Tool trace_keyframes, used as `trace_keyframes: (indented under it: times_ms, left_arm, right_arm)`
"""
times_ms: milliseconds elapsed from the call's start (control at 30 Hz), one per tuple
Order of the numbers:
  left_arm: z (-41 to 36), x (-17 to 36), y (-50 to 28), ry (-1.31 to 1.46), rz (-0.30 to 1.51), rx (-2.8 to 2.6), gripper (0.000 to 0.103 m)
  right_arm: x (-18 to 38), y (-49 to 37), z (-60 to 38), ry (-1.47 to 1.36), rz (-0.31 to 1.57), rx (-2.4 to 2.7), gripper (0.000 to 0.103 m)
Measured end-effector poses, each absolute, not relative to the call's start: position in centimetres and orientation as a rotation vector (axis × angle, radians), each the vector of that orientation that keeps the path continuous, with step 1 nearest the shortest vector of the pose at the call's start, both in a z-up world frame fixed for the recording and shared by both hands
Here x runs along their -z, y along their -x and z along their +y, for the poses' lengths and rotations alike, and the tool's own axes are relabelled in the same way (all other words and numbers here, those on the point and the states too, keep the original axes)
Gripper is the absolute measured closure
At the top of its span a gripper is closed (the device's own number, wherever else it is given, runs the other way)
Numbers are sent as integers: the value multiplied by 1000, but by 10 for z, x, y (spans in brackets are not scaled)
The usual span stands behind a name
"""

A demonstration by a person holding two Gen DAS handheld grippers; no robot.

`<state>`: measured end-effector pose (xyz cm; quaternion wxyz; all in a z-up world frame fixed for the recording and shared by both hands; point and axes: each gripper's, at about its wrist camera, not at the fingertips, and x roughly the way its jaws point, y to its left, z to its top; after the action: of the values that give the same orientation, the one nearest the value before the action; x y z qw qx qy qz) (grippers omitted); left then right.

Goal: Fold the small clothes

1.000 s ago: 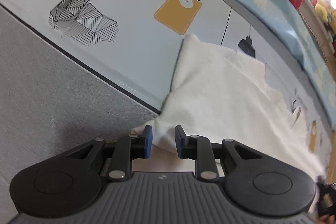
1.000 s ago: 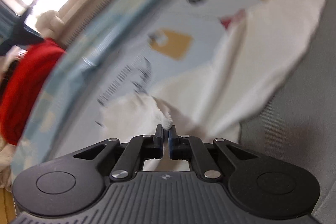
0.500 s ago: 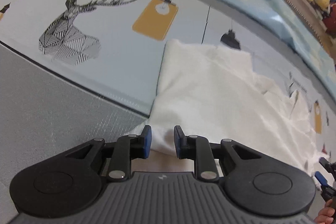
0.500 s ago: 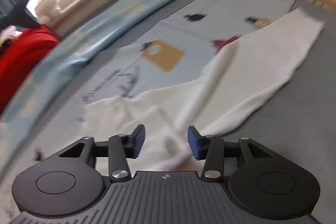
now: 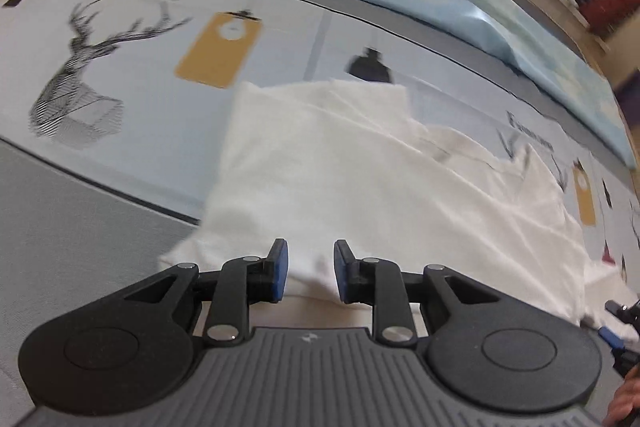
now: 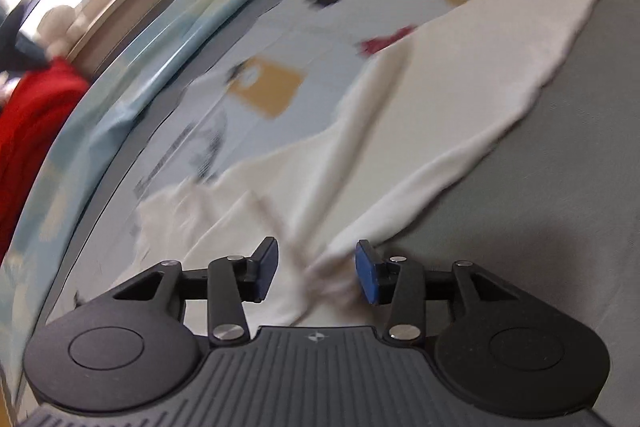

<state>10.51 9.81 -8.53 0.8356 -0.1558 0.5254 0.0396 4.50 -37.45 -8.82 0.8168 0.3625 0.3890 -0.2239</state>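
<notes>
Left gripper (image 5: 307,269) angled steeply down, jaws narrowly parted; right gripper (image 6: 316,273) tilted down, jaws wide but closing.

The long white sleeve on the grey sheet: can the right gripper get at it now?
Probably yes. The right gripper is closing, its pads not yet pressing, around the bunched base of the sleeve, and nothing lies on it.
</notes>
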Motion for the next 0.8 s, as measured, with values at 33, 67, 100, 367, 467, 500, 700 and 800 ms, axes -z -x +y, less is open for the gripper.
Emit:
trace_keyframes:
  times_ms: [33,67,100,367,467,500,700,800]
  left_arm:
    - [94,85,-105,323,1111,-71,76]
    - [90,85,-105,319,1109,-62,76]
    - [86,84,-105,316,1107,-51,76]
    - [70,94,-108,310,1140,-18,76]
    - [68,93,-109,298,1139,-13,76]
    - [67,92,-109,294,1137,-12,76]
    - [71,87,-105,276,1121,-17,76]
    - [79,82,-103,281,1105,-29,76]
  right_arm:
    - [90,-38,-390,-786,810,505,58]
    - [93,-34,-401,-791,792,529,58]
    - [95,-29,-416,-790,774,556,58]
    - [126,22,-540,-933,638,718,58]
    - [138,27,-565,-964,573,735,58]
    - [142,26,-570,-970,550,733,59]
    - [156,13,-589,-986,424,735,61]
    - [159,7,-588,-963,424,760,92]
